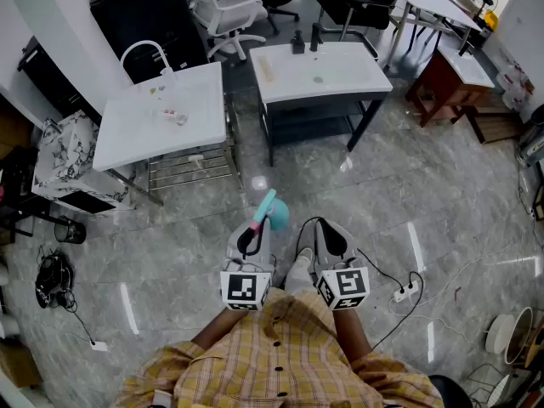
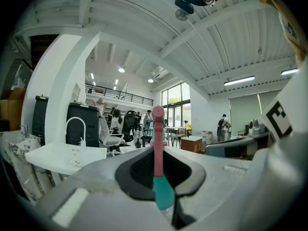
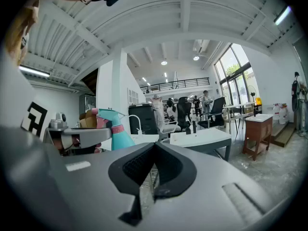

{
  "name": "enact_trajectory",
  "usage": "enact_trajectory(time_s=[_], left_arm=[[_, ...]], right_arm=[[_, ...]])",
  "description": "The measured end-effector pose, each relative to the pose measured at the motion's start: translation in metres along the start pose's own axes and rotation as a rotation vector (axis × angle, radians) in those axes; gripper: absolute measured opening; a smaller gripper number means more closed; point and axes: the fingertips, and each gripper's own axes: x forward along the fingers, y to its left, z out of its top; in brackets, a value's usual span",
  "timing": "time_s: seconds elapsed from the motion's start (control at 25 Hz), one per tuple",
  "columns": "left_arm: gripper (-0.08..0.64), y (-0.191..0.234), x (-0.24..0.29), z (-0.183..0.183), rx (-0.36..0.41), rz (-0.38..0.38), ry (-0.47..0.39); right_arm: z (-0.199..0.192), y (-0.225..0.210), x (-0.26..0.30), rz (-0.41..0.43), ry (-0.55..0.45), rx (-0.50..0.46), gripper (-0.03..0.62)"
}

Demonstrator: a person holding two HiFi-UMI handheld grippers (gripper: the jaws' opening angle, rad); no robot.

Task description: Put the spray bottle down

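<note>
A teal spray bottle (image 1: pixel 272 214) with a pink trigger is held over the grey floor, and my left gripper (image 1: pixel 252 238) is shut on it. In the left gripper view the pink trigger and teal head of the bottle (image 2: pixel 158 150) stand upright between the jaws of that gripper (image 2: pixel 161 177). To its right, my right gripper (image 1: pixel 333 238) is level with it, its jaws together and nothing between them. The right gripper view shows the bottle (image 3: pixel 113 130) off to the left of that gripper (image 3: pixel 153 170). Two white tables stand ahead.
A white table with a curved tap (image 1: pixel 161 113) stands ahead to the left, and a second white table (image 1: pixel 319 70) ahead to the right. Office chairs (image 1: pixel 225 11) are behind them. A power strip (image 1: pixel 399 294) with cables lies on the floor at the right, a cable bundle (image 1: pixel 51 280) at the left.
</note>
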Motion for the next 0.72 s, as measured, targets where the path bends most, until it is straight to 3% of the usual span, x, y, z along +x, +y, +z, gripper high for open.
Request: enact_trajectory(time_s=[0.4, 0.72], left_arm=[[0.017, -0.008, 0.046, -0.009, -0.003, 0.016, 0.019], [0.017, -0.015, 0.121, -0.002, 0.001, 0.040, 0.018]], right_arm=[[-0.005, -0.041, 0.029, 0.032, 0.024, 0.020, 0.002], [0.021, -0.101, 0.074, 0.068, -0.007, 0.024, 0.002]])
